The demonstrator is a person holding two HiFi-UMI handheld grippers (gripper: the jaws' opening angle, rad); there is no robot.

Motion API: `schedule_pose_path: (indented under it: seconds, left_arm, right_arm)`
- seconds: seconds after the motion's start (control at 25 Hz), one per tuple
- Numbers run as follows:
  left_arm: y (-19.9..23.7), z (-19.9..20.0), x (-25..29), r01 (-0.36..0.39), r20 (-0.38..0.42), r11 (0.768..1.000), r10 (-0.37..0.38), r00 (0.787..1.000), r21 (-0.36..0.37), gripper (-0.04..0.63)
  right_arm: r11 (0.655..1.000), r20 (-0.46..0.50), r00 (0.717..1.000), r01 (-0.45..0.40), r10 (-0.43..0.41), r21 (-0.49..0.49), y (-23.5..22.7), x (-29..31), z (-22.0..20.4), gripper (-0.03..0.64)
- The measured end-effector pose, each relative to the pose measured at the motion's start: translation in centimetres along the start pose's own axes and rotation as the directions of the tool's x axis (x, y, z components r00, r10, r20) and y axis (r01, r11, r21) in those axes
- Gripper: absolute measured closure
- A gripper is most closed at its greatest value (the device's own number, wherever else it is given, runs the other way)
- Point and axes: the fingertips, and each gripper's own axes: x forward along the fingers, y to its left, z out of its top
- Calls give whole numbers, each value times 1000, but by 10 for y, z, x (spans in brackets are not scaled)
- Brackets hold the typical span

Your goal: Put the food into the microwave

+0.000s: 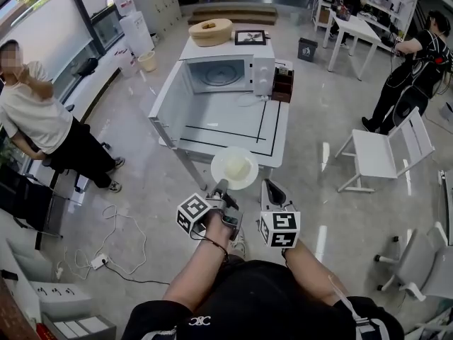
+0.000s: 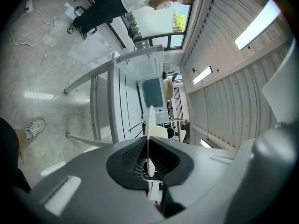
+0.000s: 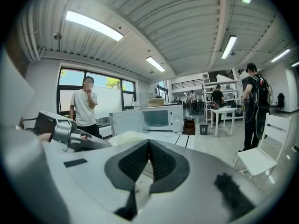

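The white table (image 1: 212, 129) carries a white microwave (image 1: 263, 75) at its far end, its door (image 1: 170, 105) swung wide toward 9 o'clock. A white plate (image 1: 218, 167) of pale food (image 1: 238, 167) hangs over the table's near edge, at 6 o'clock from the microwave. The left gripper (image 1: 221, 188) clamps the plate's rim at 6 o'clock; the right gripper (image 1: 272, 190), at its 3 o'clock, has its jaws together on nothing

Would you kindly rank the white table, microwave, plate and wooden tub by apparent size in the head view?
Largest: white table.
Then: microwave.
The plate and wooden tub look alike; the plate is nearer the camera, so they stay unranked.
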Motion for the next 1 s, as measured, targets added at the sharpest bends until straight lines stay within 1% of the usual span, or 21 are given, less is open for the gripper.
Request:
schedule_pose_path:
  seconds: [0.16,0.36,0.6,1.0]
  left_arm:
    - [-3,15,23,-7,-7,1000,7,1000,-9,577]
    - [-10,36,51,2,-17,1000,-2,1000,-1,577]
    - [-16,62,81,15,-32,1000,-15,999,-9,577]
    - [-25,107,141,35,-77,999,-36,996,-10,577]
  right_arm:
    - [1000,-1,1000,12,-12,0,-7,26,10,609]
    - [1000,-20,1000,15,-16,-4,-10,60,15,609]
    - [1000,-30,999,21,-21,-12,-9,101,26,609]
    - [999,-37,998,48,-48,-18,-12,176,46,609]
